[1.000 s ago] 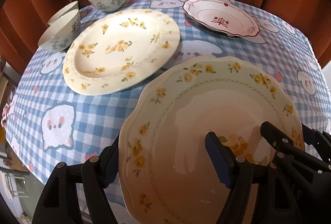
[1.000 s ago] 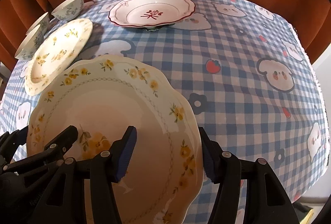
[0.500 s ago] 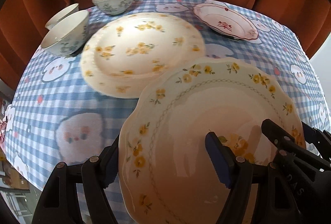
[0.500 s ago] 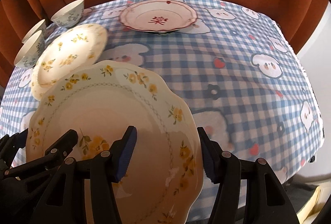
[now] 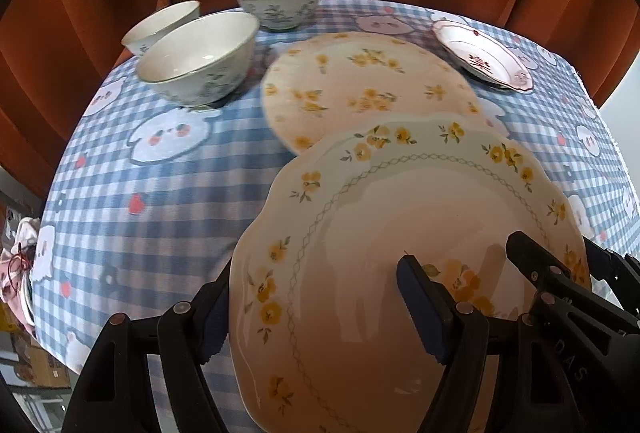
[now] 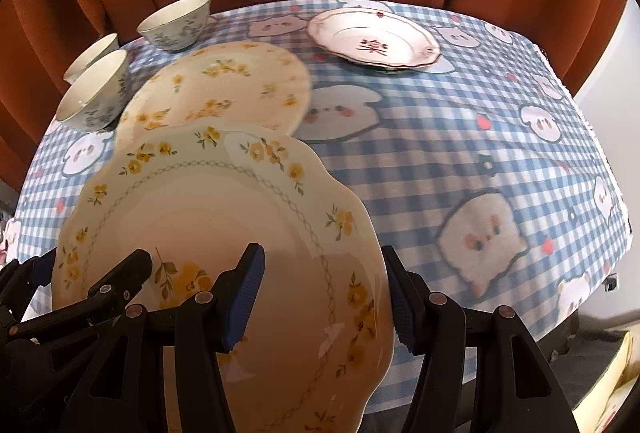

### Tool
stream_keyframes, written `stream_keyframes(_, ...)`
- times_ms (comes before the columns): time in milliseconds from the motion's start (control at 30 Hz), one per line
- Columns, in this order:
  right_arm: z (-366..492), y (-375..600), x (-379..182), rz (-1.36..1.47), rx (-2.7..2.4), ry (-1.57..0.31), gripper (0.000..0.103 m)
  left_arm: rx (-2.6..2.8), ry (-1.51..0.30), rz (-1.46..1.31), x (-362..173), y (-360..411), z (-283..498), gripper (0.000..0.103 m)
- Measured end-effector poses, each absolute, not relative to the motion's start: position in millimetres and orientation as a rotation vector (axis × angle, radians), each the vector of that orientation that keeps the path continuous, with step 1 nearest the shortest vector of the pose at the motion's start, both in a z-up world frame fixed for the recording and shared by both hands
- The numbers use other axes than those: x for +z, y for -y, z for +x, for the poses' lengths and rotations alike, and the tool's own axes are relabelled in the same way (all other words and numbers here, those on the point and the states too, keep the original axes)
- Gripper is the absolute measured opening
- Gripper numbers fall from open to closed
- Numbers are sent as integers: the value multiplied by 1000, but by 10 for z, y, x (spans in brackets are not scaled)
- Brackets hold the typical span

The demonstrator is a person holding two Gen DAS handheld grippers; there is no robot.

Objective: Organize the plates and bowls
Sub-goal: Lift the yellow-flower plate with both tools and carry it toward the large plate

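The big scalloped plate (image 5: 400, 233) runs off the bottom edge in both views, so its near rim can't be seen. It covers the near part of the flowered plate (image 5: 368, 85) behind it — that plate looks blurry too. The left tool (image 5: 312, 297) has one finger (image 5: 212, 313) tucked under the plate rim, mostly hidden. In the right wrist view, the right tool (image 6: 324, 293) hides part of the plate's middle flower. The farthest bowl (image 5: 160, 25) sits half behind the front bowl (image 5: 200, 57). At the left edge there's something pink and crumpled (image 5: 16, 265) — maybe cloth, too small to tell.
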State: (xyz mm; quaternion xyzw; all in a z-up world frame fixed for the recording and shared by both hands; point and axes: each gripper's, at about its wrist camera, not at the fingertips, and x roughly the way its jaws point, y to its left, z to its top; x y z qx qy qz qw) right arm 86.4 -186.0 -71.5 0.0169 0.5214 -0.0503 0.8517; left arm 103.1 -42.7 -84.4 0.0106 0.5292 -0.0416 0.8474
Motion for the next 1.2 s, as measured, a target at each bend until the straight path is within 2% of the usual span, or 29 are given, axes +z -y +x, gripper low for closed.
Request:
stream_keyframes(367, 940, 1144, -760, 55, -102, -1078, 63, -79, -1101, 34, -864, -314, 1097, 77)
stream_keyframes(767, 1202, 422, -935, 3, -15, -1142, 63, 17, -1171, -39, -1075, -1052, 1207, 77)
stream_keyframes(1200, 1344, 94, -1132, -12, 37, -1197, 62, 59, -1184, -53, -1213, -1313, 1308, 78)
